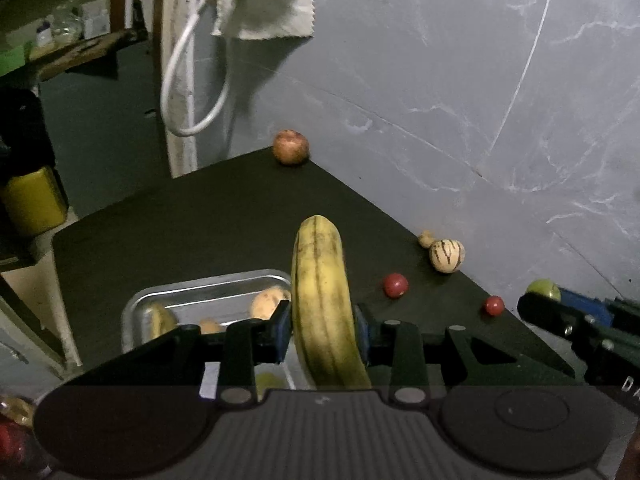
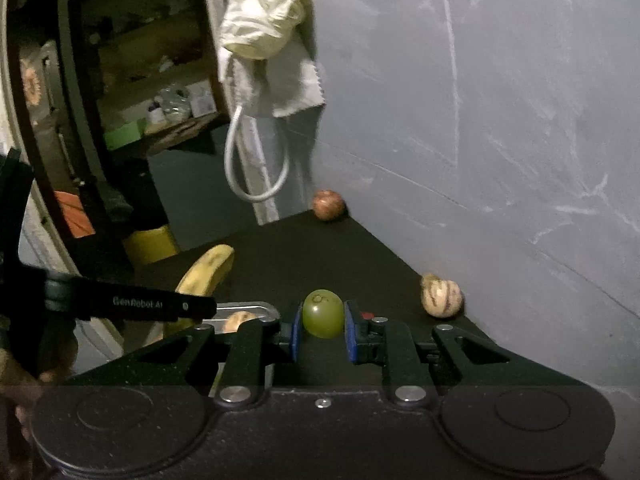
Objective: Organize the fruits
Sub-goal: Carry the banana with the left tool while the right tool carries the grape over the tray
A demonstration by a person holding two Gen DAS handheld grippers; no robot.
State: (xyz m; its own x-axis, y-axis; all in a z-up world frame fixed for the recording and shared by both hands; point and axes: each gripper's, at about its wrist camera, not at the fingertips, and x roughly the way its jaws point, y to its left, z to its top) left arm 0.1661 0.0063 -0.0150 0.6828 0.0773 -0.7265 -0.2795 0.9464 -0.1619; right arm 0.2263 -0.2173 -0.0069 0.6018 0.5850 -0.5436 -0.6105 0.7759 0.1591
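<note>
My left gripper [image 1: 322,328] is shut on a yellow banana [image 1: 322,292] and holds it above the right edge of a metal tray [image 1: 168,294]. The tray holds several fruits, among them a tan one [image 1: 266,304]. My right gripper [image 2: 322,326] is shut on a small green round fruit [image 2: 323,313] above the black table [image 2: 304,256]. The banana [image 2: 208,270] and the tray [image 2: 256,307] also show at the left of the right wrist view. The right gripper's arm [image 1: 576,324] shows at the right of the left wrist view.
On the table [image 1: 200,220] lie a reddish round fruit [image 1: 291,147] at the far corner, a striped cream fruit [image 1: 447,255] by the wall, a small tan piece [image 1: 426,238] and two small red fruits [image 1: 395,285] [image 1: 495,305]. A grey wall [image 1: 460,80] bounds the right side. A cloth [image 2: 264,20] and white cable [image 2: 256,168] hang beyond.
</note>
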